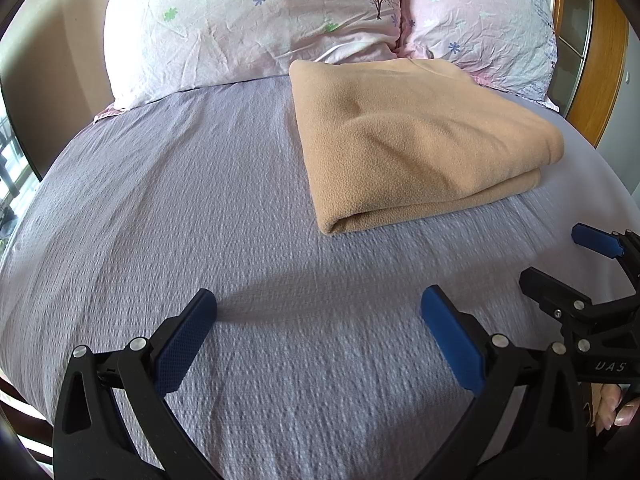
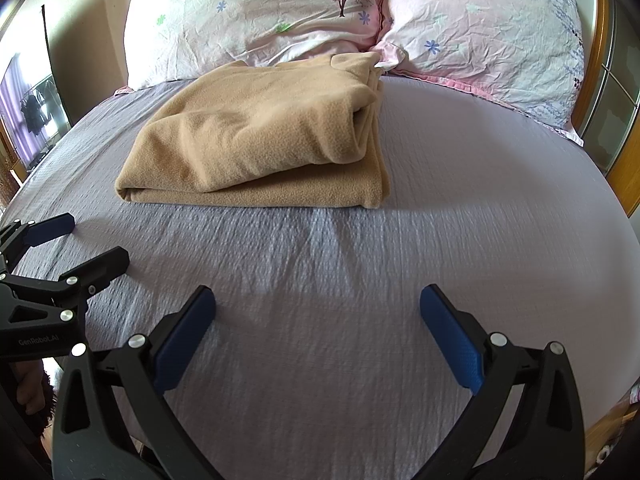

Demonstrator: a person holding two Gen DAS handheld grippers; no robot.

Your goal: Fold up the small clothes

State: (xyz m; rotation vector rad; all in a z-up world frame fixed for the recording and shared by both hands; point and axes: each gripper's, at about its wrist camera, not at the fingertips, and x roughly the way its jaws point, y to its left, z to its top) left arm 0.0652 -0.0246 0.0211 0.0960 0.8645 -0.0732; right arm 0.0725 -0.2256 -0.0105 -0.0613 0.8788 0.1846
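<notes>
Two pillows [image 1: 256,28] behind folded tan garment [image 1: 416,140]; left claw [image 1: 318,336] and right claw [image 2: 318,336] both spread apart.

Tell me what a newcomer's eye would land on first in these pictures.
The folded tan fleece garment stands out first, lying on the lavender bedsheet just below the two floral pillows at the head of the bed. Next come the blue-padded claws: the left claw and right claw both gape open over bare sheet, short of the garment and holding nothing.
</notes>
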